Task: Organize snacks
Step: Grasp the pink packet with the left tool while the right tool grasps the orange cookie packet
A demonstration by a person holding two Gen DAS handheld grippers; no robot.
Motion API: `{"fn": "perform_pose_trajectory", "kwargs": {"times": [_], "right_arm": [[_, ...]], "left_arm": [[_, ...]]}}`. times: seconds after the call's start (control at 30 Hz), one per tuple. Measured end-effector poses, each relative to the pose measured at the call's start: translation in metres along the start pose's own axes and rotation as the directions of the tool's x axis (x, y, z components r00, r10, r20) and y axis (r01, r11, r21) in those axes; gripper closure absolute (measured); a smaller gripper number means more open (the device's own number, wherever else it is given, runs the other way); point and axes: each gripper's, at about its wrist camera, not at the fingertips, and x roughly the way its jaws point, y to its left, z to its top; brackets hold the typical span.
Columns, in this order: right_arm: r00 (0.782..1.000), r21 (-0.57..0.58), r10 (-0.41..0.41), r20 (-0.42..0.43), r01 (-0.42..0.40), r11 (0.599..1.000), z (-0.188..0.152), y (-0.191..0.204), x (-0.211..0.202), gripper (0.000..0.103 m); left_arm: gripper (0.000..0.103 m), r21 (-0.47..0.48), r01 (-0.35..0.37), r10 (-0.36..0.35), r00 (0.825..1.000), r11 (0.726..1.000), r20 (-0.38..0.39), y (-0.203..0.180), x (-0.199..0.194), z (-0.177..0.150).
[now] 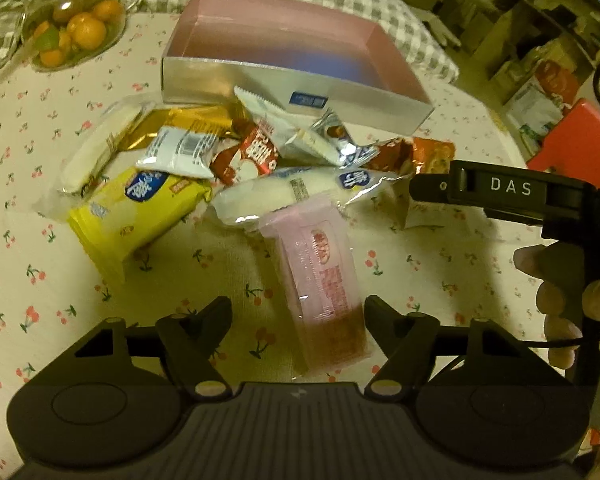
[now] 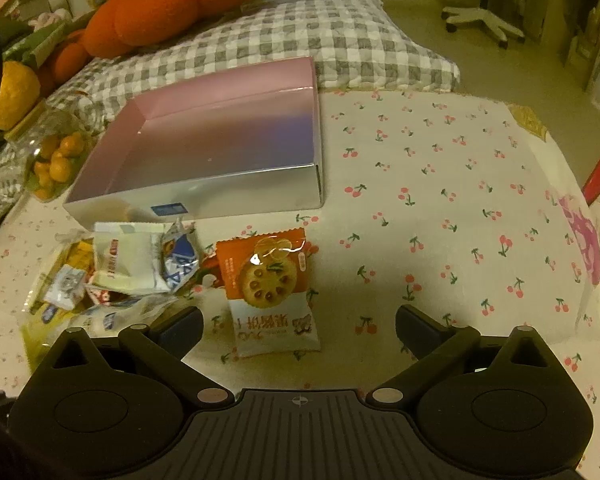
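One pink-lined silver box point(image 1: 236, 80) sits near the far edge of the cherry-print tablecloth point(image 1: 28, 240), about ten snack packets heaped before it. The left gripper point(image 1: 298, 310) straddles a pink wafer packet point(image 1: 320, 276), jaws apart, not pressing. The right gripper point(image 2: 300, 324), marked "DAS", stands open around one orange biscuit packet point(image 2: 270, 280).
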Motion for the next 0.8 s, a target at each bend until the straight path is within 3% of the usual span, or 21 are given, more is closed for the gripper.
{"fn": "perform_pose_trajectory", "kwargs": {"times": [0.1, 0.3, 0.37, 0.57, 0.8], "right_arm": [[1.000, 0.003, -0.008, 0.004, 0.008, 1.000, -0.002, 0.000, 0.008, 0.002], [1.000, -0.009, -0.024, 0.008, 0.024, 1.000, -0.006, 0.004, 0.019, 0.013], [0.999, -0.020, -0.031, 0.016, 0.031, 0.999, -0.006, 0.005, 0.018, 0.021], [0.998, -0.039, -0.069, -0.010, 0.069, 0.997, -0.006, 0.011, 0.013, 0.059], [0.999, -0.017, -0.034, -0.034, 0.034, 0.999, -0.006, 0.009, 0.006, 0.064]], "left_arm": [[0.040, -0.011, -0.008, 0.008, 1.000, 1.000, 0.013, 0.000, 0.001, -0.002], [0.058, 0.014, -0.023, 0.023, 0.999, 1.000, 0.036, -0.002, -0.002, -0.002], [0.061, 0.019, -0.023, 0.022, 0.999, 1.000, 0.037, -0.001, -0.001, -0.002], [0.069, 0.025, -0.010, 0.009, 0.999, 1.000, 0.042, 0.004, -0.007, -0.002], [0.073, 0.028, -0.002, 0.000, 0.997, 1.000, 0.072, 0.009, -0.019, -0.003]]}}
